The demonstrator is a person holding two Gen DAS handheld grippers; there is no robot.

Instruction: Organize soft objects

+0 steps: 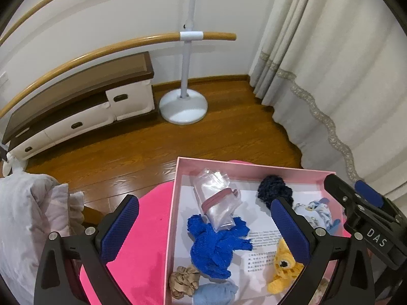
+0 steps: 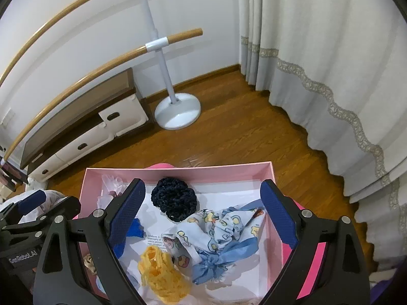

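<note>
Hovering above the pink box [image 1: 175, 203], the left gripper [image 1: 203, 231] had its jaws spread wide and held nothing; the right gripper [image 2: 203, 216] likewise stood wide apart and empty over the same box, seen lower centre of its frame. The soft objects already lay inside: a royal-blue knitted piece [image 1: 213, 244] at lower centre of the left view, with a clear zip pouch [image 1: 216, 203] resting on its upper edge, a dark navy crocheted scrunchie [image 2: 173, 198] toward the box's far wall, a yellow crocheted toy [image 2: 160, 272] at the bottom, a printed blue-and-white fabric bundle with a ribbon [image 2: 218, 231] to its right, a beige scrunchie [image 1: 183, 279] and a pale blue cloth [image 1: 216, 292] in the lower corner. A printed sheet [image 1: 262, 244] lined the floor.

Judging by the crowding, the step seemed to be choosing one piece to lift or tidy. It would go best by descending straight over a single item, closing on a bunched fold rather than a loose edge, and avoiding the slippery pouch dragging along.
</note>
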